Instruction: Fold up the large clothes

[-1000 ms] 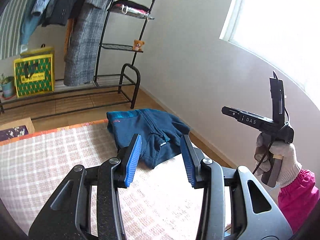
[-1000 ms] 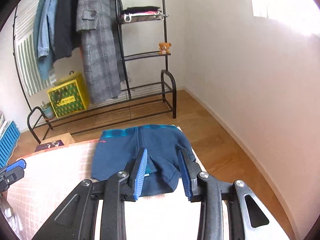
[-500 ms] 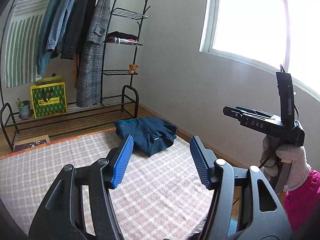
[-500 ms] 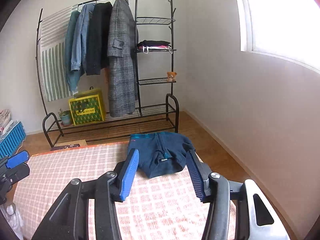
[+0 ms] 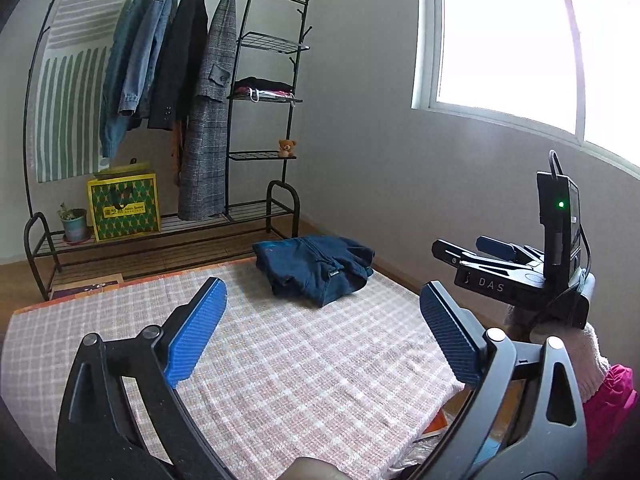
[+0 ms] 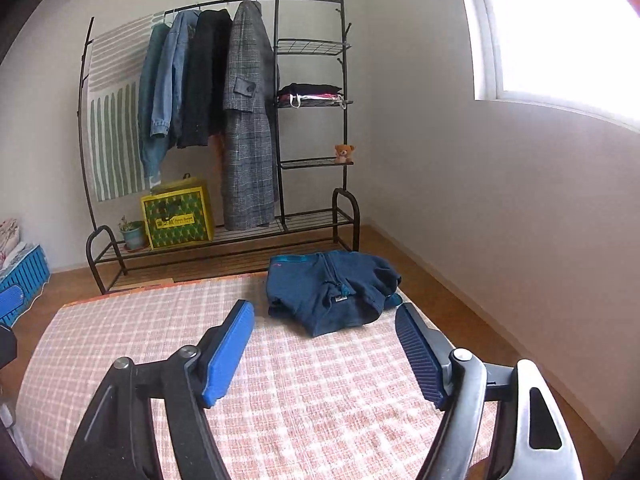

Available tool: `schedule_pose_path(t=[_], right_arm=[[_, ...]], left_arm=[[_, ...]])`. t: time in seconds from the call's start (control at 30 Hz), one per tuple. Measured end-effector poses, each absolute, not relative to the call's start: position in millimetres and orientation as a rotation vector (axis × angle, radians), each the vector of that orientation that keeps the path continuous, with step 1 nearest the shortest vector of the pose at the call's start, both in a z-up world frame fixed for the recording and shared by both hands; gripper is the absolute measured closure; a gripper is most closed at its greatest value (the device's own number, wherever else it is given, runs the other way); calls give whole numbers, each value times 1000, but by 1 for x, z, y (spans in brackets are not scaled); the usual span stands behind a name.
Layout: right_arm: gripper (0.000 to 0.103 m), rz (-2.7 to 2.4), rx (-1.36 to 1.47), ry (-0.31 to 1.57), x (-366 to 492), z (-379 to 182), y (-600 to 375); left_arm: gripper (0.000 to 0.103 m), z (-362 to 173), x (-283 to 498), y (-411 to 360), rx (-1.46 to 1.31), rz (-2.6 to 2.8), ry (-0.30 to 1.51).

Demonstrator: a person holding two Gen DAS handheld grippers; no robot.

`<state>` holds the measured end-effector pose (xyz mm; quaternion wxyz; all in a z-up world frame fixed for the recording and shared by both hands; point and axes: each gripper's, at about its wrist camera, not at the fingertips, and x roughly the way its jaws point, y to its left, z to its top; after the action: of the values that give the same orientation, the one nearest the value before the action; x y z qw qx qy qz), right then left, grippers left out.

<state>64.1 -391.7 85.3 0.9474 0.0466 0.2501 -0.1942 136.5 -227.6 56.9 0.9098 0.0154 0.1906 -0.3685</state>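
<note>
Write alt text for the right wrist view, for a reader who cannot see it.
A folded navy garment lies at the far end of a pink checked cloth, beyond the right gripper, whose blue-padded jaws are opening with nothing between them. Behind stands a black clothes rack hung with coats, beside a bright window.

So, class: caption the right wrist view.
Folded blue garment on checked mat; empty right tool opening.
</note>
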Motion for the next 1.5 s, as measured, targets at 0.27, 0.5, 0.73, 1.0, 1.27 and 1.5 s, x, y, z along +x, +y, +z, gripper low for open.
schedule_pose_path(t=[0.27, 0.5, 0.73, 1.0, 1.27, 1.5], right_arm=[[0, -443, 97, 470, 66, 76, -399], [0, -447, 69, 475, 74, 69, -394], [0, -454, 79, 480, 74, 66, -399], [0, -464, 88, 488, 72, 62, -403], [0, -466, 86, 497, 73, 59, -402], [0, -467, 85, 498, 72, 59, -401]], left_arm=[[0, 50, 137, -231, 83, -707, 403], [0, 46, 136, -234, 100, -685, 390], [0, 43, 136, -236, 100, -670, 399], [0, 42, 135, -239, 99, -667, 401], [0, 43, 135, -238, 101, -667, 399], [0, 44, 134, -238, 102, -667, 399]])
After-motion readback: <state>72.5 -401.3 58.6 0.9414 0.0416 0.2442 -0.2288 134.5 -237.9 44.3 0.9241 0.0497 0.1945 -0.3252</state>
